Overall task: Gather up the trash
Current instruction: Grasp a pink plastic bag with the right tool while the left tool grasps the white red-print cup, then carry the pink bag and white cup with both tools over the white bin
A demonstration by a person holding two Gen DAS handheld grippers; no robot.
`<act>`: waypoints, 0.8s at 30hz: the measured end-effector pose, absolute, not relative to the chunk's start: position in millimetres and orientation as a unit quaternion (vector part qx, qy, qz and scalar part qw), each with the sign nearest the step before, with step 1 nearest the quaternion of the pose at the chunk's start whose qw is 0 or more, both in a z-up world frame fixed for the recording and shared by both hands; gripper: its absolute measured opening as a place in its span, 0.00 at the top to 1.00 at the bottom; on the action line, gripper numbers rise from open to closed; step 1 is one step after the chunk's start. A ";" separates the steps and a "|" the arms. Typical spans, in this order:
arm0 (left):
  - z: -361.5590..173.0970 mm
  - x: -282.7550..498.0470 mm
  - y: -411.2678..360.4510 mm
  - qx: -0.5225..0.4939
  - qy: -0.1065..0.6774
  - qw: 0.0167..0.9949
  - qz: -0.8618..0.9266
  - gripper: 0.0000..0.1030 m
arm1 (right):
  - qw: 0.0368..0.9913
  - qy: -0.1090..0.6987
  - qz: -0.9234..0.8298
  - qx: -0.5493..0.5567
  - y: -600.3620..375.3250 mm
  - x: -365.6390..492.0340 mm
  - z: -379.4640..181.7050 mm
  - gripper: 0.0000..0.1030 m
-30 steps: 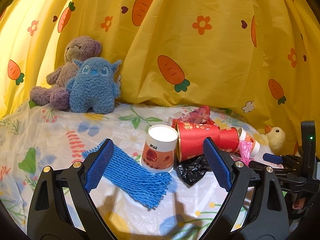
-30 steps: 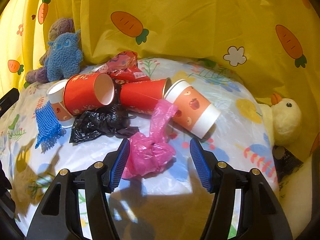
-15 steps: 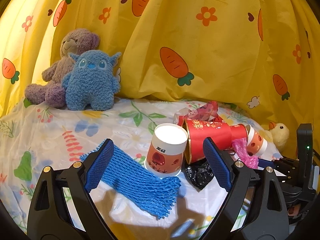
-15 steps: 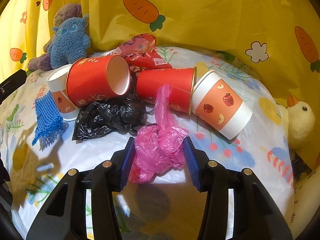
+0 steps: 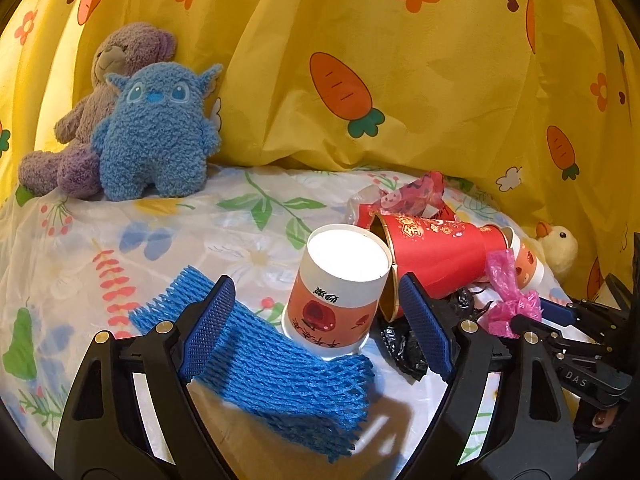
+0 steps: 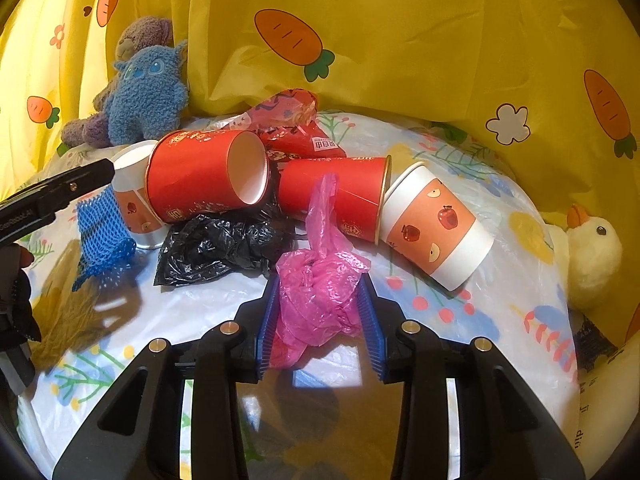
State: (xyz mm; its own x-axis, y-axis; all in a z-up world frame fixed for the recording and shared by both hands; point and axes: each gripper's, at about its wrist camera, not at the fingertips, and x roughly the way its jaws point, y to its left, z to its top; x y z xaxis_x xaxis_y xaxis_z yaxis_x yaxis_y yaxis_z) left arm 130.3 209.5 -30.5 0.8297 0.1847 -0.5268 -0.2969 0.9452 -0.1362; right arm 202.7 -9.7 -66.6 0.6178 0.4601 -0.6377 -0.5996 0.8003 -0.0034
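**A:** Right wrist view: your right gripper [image 6: 318, 322] is closing on the crumpled pink plastic bag [image 6: 320, 292], near the front edge of the floral plastic-covered table [image 6: 460, 344]; its pads already touch the bag's sides.

**B:** And my left gripper [image 5: 316, 328]?

**A:** Jaws wide and narrowing slightly, holding nothing, straddling the blue foam net sleeve [image 5: 280, 368] and the upturned white-and-orange paper cup [image 5: 340, 292].

**B:** How far along am I?

**A:** Early, I'd judge. Two red paper cups [image 6: 208, 176], the black plastic bag [image 6: 224, 244], a red wrapper [image 6: 296, 128] and another orange cup [image 6: 436, 228] lie uncollected.

**B:** Anything unclear?

**A:** You have no bin in view, and the black bag is half hidden behind your left finger [image 5: 424, 332].
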 end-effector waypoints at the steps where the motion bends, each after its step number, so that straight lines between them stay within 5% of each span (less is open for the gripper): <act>1: -31.2 133.5 209.9 -0.106 0.267 0.950 0.127 0.20 | 0.893 0.320 0.297 -0.107 -10.2 202.5 -66.0 0.63; 11: -41.5 159.8 214.2 -0.090 0.303 0.942 0.114 0.30 | 0.894 0.318 0.299 -0.098 -12.7 200.9 -62.5 0.63; 16: -40.9 169.7 212.7 -0.085 0.311 0.941 0.097 0.47 | 0.894 0.319 0.299 -0.100 -11.6 200.1 -62.9 0.63; 24: -42.0 173.5 211.8 -0.083 0.308 0.943 0.094 0.49 | 0.894 0.321 0.295 -0.099 -12.5 200.2 -63.5 0.63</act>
State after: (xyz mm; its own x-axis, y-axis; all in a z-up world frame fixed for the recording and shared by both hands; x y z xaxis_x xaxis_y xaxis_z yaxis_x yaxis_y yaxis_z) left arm 173.5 211.8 -42.0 0.7929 0.1262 -0.5961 -0.2288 0.9684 -0.0994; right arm 200.2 -12.5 -63.5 0.6200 0.4635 -0.6331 -0.5912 0.8064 0.0115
